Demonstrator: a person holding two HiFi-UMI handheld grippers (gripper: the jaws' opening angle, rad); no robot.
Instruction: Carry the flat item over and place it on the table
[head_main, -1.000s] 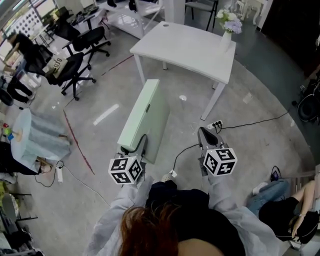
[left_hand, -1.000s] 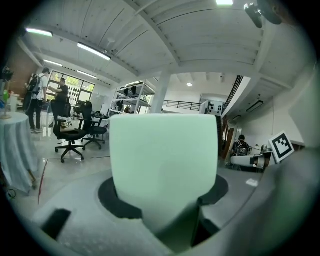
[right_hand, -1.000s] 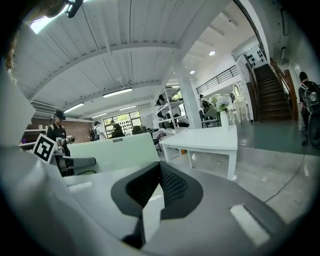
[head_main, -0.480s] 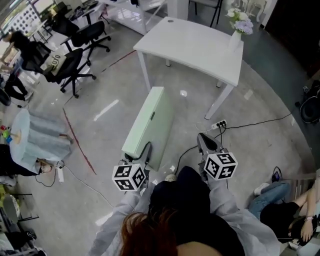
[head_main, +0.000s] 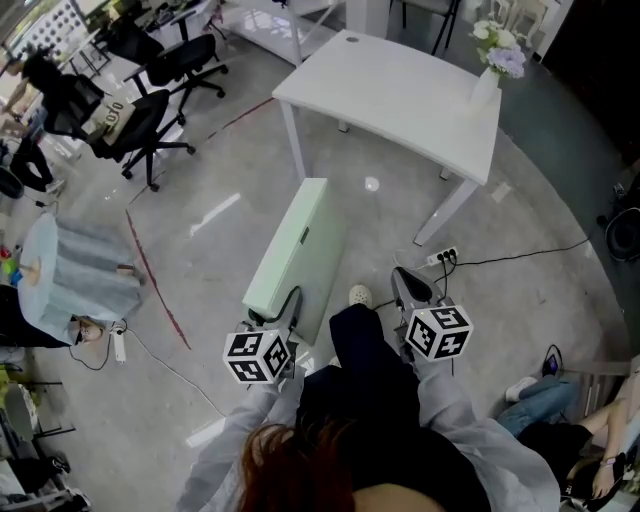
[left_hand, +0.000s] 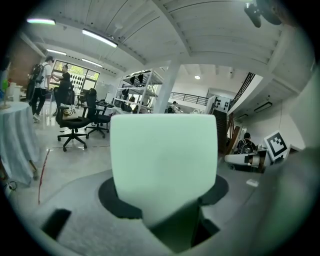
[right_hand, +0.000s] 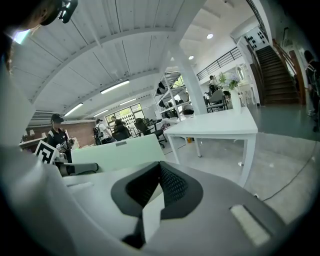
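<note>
The flat item (head_main: 300, 240), a long pale green panel, is in my left claw (head_main: 288, 303). The jaws stand half apart and press on its near end, and in the left gripper view this end fills the space between them. The rest of the panel reaches forward from the claw, above the floor, so its long axis points away from me and toward the near left corner of the white bench (head_main: 400, 95). It seems to stand on its long edge, with the narrow face up, but from the head view I cannot be fully sure.

The bench lies ahead and a little to the right of the far end of the panel, and the two are apart. A vase (head_main: 487, 85) with flowers stands at the far right corner of the bench, and the near part of the top is bare.

My right claw (head_main: 408, 283) is on the other side of my leg, apart from the panel. Its jaws look closed together, with nothing between them.

I judge that the panel must go forward and to the right, then be laid flat.
</note>
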